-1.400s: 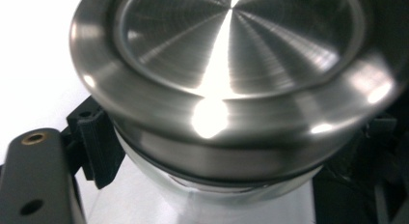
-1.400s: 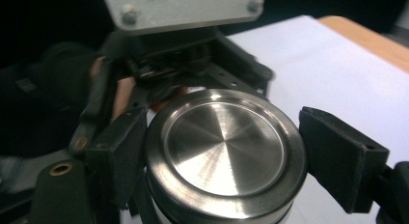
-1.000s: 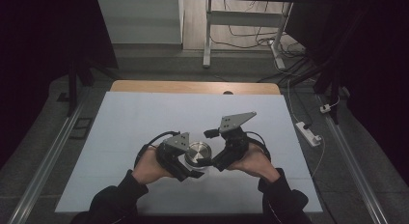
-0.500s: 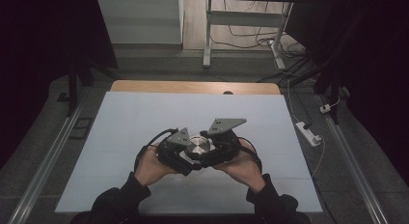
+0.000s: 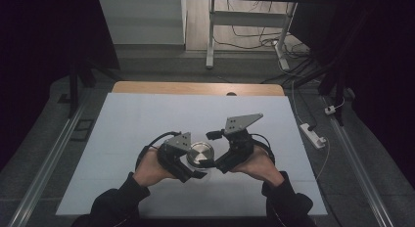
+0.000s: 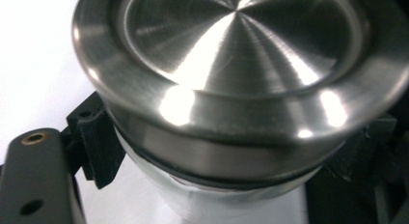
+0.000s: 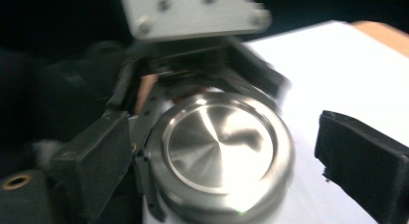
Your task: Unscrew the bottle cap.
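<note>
Near the 6 o'clock edge of the pale grey table top [image 5: 147, 119], from the high view, I see a round brushed-steel lidded container [image 5: 200, 154] sitting between my two hands, with the left gripper [image 5: 195, 169] at its 8 o'clock side and the right gripper [image 5: 211, 163] at its 4 o'clock side. That view is too small for me to judge the grips. My left gripper view brings the container [image 6: 241, 79] right up close: the black jaws are clamped on the white body just under the steel lid's rim, one pad at each side. My right gripper view shows the lid [image 7: 219, 142] from above, a little blurred, between jaws that have just been opening; one stands just beside the lid, the other is clear of it, so they are parted without gripping.
</note>
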